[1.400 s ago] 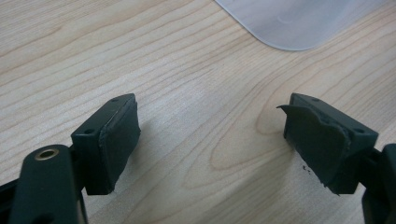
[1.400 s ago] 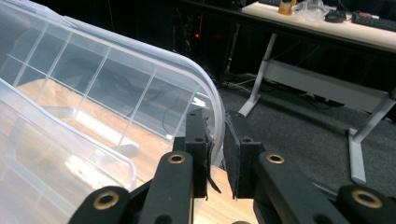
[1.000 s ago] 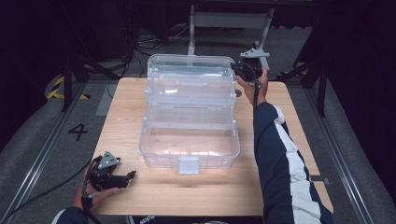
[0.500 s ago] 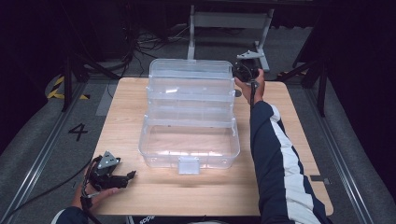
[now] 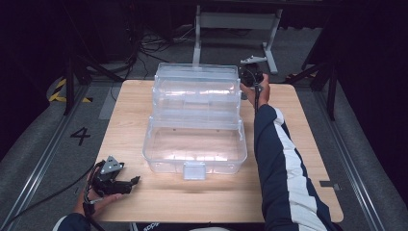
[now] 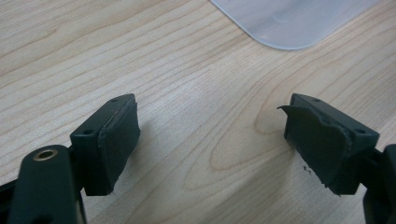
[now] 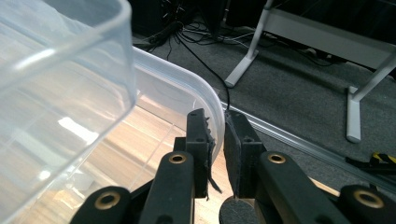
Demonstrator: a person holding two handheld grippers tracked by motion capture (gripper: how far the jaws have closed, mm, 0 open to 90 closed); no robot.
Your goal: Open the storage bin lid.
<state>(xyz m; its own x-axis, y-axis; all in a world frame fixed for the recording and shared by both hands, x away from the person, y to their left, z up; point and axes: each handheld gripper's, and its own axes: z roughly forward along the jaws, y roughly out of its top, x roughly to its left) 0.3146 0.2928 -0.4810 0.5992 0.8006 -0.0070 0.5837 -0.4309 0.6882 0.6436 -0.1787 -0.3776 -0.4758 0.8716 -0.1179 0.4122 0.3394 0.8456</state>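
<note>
While the clear plastic box (image 5: 195, 120) stands open in tiers mid-table in the high view, the right gripper (image 5: 250, 79) meets its far right corner and the left gripper (image 5: 126, 183) rests near the front left edge. Left gripper view: jaws spread wide over bare table (image 6: 196, 84). Right gripper view: jaws pinch the lid rim (image 7: 212, 109).

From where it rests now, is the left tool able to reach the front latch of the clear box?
Probably yes: the left tool lies open on the table, with bare wood between it and the latch.
</note>
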